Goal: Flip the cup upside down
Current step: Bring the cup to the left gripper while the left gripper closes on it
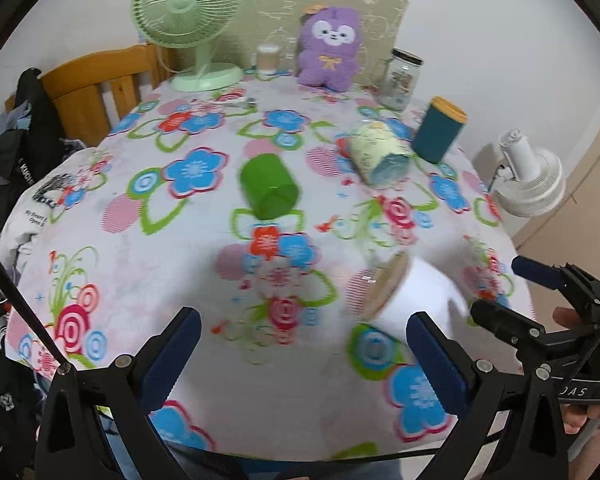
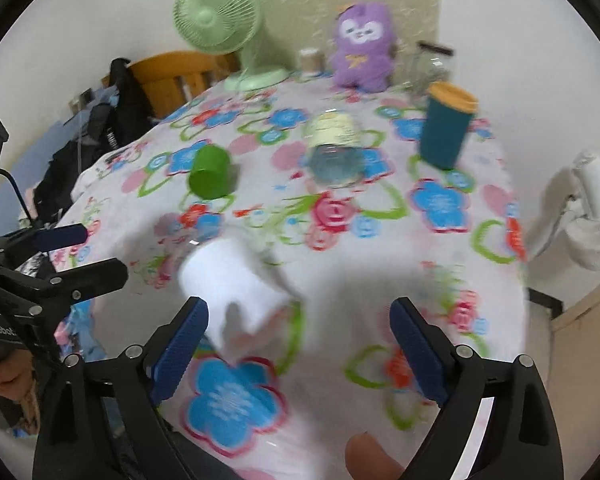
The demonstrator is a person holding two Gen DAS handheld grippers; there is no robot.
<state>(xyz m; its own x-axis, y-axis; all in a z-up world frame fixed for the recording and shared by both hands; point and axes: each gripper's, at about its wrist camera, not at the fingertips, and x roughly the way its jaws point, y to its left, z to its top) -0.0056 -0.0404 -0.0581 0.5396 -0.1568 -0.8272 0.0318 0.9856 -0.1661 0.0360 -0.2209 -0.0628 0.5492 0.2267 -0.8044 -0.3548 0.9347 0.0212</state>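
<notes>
Altogether four cups: white (image 1: 416, 296), green (image 1: 269, 191), patterned (image 1: 380, 156), teal (image 1: 439, 130).

— What sort of place is this?

— A home, a lived-in room. The table wears a flowered tablecloth (image 1: 140, 264), with a purple plush toy (image 1: 331, 49) and a green desk fan (image 1: 188, 20) at the back.

— Anything else?

— A wooden chair (image 1: 100, 80) draped with dark clothes (image 1: 32, 128), a glass jar (image 1: 402, 80), and a white fan (image 1: 532, 176) beside the table.
</notes>
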